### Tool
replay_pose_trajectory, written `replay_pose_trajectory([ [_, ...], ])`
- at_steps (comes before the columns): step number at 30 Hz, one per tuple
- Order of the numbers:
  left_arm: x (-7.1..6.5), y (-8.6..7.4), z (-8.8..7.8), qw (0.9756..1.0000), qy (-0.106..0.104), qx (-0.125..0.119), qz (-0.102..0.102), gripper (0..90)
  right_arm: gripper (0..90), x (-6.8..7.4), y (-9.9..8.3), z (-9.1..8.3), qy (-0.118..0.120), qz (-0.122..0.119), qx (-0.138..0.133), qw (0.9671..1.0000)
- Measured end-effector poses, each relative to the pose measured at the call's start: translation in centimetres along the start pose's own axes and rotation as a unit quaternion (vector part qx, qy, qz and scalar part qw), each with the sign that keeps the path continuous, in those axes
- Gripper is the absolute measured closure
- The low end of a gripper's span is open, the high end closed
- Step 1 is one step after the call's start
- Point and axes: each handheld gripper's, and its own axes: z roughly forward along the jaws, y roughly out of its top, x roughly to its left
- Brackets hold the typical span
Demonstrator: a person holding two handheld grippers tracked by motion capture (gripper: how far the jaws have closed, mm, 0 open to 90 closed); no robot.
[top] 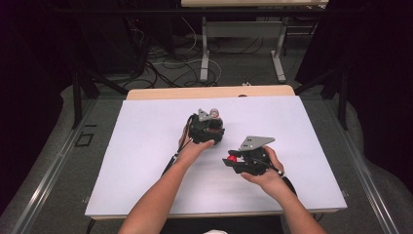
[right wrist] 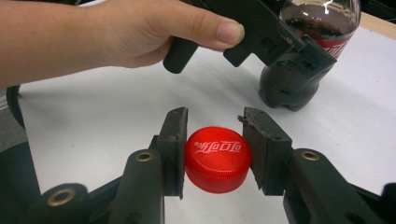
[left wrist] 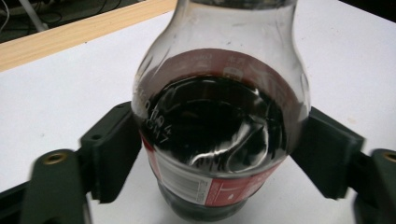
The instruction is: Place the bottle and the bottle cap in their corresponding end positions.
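White sheet over the table (top: 146,146), wooden edge bare at the far side. High view: left gripper (top: 207,127) sits mid-table around a cola bottle (top: 215,116); just the bottle's top clears the gripper body, the rest is hidden. Right gripper (top: 233,160) is held nearer the person, well apart from the bottle, with a red cap (top: 232,158) at its tip; the jaws themselves are too small to read here.

Left gripper view: clear plastic bottle (left wrist: 219,121), dark drink inside, red label low on it, neck cut off by the top edge. It stands upright between the two black jaws. The jaws flank the bottle's sides; whether the pads press or just stand beside it cannot be told.

Right gripper view: red screw cap (right wrist: 218,158) clamped side-on between both pads, white lettering facing up. Behind, the left hand (right wrist: 116,37) on its gripper, and the bottle's base (right wrist: 289,91) resting on the sheet, upper part cut off.
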Motion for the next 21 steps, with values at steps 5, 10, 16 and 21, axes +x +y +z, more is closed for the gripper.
replay_pose_trajectory([
  [5,0.1,0.0,-1.0,0.9999,-0.004,-0.002,-0.011,11.5,61.1,-0.2,0.2,0.8,-0.003,-0.001,-0.006,1.0],
  [10,0.3,0.1,-2.2,0.9996,-0.011,-0.013,-0.023,3.4,61.1,-0.4,0.4,1.9,0.003,0.002,-0.003,1.0],
  [16,0.5,-0.4,-4.1,0.9988,-0.024,-0.024,-0.034,0.6,61.1,-0.7,0.6,3.2,0.006,0.004,0.009,0.9999],
  [21,0.5,-1.0,-5.6,0.9984,-0.026,-0.033,-0.039,0.6,61.1,-0.8,0.6,3.9,0.007,0.009,0.015,0.9998],
])
